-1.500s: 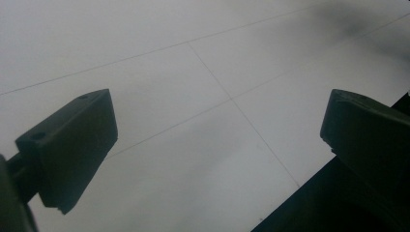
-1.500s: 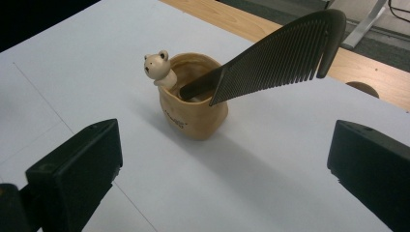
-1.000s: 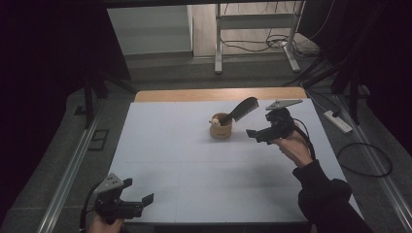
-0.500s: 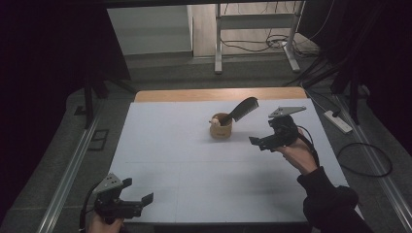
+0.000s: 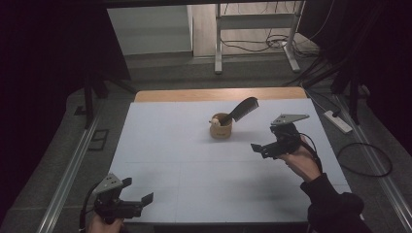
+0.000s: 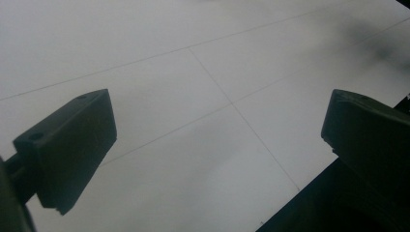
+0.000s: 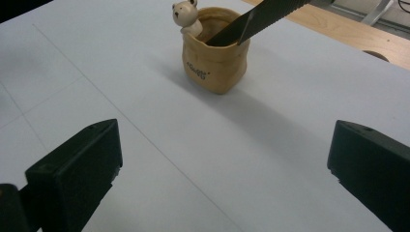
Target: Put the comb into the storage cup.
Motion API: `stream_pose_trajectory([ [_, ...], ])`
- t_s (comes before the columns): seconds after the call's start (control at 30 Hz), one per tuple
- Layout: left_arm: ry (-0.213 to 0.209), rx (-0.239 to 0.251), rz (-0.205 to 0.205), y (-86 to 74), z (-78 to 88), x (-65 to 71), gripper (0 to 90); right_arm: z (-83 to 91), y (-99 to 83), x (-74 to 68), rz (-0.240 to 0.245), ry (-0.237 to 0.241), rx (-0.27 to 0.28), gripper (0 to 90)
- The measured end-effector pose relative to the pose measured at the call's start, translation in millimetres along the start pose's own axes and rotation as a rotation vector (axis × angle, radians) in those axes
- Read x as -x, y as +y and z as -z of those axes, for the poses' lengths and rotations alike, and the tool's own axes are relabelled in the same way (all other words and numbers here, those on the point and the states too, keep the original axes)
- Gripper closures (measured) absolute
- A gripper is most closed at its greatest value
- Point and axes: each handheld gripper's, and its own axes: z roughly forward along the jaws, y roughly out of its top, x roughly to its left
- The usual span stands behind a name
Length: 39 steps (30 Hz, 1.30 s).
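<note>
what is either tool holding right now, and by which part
Nothing is held. The right tool is open and apart from the cup with the comb; the left tool is open over bare table.

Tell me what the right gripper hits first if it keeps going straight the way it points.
Probably the cup. The right gripper, jaws open, faces it across bare table, with nothing between. The comb leaning out of the cup sits higher. Depth is hard to judge, so a low path might meet the tabletop first.
</note>
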Motion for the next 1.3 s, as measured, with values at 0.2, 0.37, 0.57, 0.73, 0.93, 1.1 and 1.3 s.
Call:
stream_pose_trajectory([
  [0.2, 0.009, 0.006, -0.003, -0.3, 0.8, -0.1, 0.0, 5.7, -5.9, -3.9, 0.008, 0.006, 0.001, 0.0],
  [0.37, 0.010, 0.006, -0.004, -0.4, 0.8, 0.2, 0.0, 11.0, -11.4, -6.7, 0.008, 0.011, 0.002, 0.0],
  [0.57, 0.012, 0.006, -0.009, -0.4, 0.8, 0.6, 0.0, 17.0, -20.1, -8.6, 0.005, 0.024, -0.007, 0.0],
  [0.73, 0.011, 0.007, -0.010, -0.4, 0.9, 0.8, 0.0, 22.3, -27.6, -8.8, 0.013, 0.020, -0.012, 0.0],
  [0.93, 0.013, 0.005, -0.015, -0.5, 1.1, 1.2, 0.0, 30.1, -40.4, -7.6, 0.004, 0.015, -0.022, 0.0],
  [1.1, 0.013, 0.005, -0.017, -0.5, 1.1, 1.5, 0.0, 38.1, -50.0, -6.3, -0.007, 0.007, -0.024, 0.0],
  [1.3, 0.011, 0.006, -0.014, -0.6, 1.2, 1.1, 0.0, 47.4, -60.4, -6.1, -0.013, -0.004, -0.029, 0.0],
])
